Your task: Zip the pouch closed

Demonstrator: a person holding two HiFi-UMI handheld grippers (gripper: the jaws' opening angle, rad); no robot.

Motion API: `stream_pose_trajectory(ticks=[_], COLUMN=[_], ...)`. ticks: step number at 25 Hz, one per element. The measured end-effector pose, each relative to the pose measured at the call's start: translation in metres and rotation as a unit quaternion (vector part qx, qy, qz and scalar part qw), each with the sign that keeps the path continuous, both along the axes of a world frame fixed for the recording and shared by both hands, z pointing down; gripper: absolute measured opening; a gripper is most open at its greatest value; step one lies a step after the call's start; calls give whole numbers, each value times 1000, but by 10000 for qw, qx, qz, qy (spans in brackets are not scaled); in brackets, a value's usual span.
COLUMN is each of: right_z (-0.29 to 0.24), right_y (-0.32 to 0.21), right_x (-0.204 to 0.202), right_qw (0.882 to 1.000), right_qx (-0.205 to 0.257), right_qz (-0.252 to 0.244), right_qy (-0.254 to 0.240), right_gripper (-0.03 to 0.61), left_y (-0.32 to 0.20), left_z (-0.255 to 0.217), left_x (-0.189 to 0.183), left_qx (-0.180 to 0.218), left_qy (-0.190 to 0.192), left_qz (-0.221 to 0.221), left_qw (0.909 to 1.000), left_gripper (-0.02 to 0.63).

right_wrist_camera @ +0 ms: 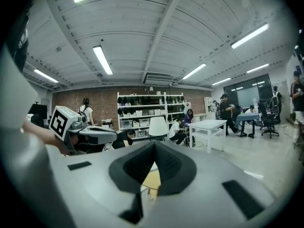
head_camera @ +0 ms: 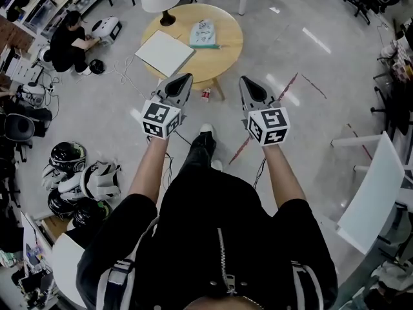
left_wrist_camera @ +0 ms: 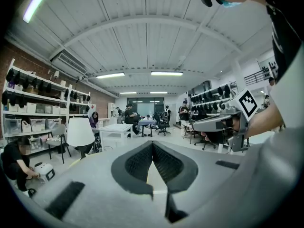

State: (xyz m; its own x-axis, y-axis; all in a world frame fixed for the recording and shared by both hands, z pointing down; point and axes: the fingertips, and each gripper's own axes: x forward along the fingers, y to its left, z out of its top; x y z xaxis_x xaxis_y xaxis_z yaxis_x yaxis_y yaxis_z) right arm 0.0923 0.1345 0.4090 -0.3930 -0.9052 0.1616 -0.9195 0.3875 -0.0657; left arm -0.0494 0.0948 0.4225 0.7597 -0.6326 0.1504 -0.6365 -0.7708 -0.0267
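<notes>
l. gripper (head_camera: 186,77) & r. gripper (head_camera: 244,80): jaws pressed together, nothing pinched, held level over floor. pouch (head_camera: 203,33) laid on round table (head_camera: 227,51) ahead, near white board (head_camera: 164,52), well apart from grippers; pouch print too small to be read.

place: workshop-lab | signs: brick wall (right_wrist_camera: 102,104), equipment shelves (right_wrist_camera: 149,109), helmets (head_camera: 68,155)

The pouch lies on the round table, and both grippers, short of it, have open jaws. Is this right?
Only the jaws are wrong: left gripper and right gripper are shut and empty, as the gripper views show. The pouch is on the round table.
</notes>
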Motion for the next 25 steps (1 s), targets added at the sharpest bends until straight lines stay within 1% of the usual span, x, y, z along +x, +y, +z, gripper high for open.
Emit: stream_pose_trajectory(ticks=[6,18,22,25], right_z=[8,15,18,27], right_y=[-41,-182,-218,-236], right_x=[0,-6,-12,-12], right_qw=[10000,9995,9992,9989], right_qx=[-75,-203,-227,-318], right_qz=[-25,-72,-35,-15], right_qy=[58,236,318,342], right_gripper=[5,5,5,5], left_y=[-43,-180,-217,-238], left_z=[7,22,26,31], left_x=[7,11,9,8], left_qx=[-43,-143,-155,-216], left_qy=[70,44,40,55], left_qz=[50,194,318,322], left_qw=[10000,9997,9994,9992], left_gripper=[0,0,0,0])
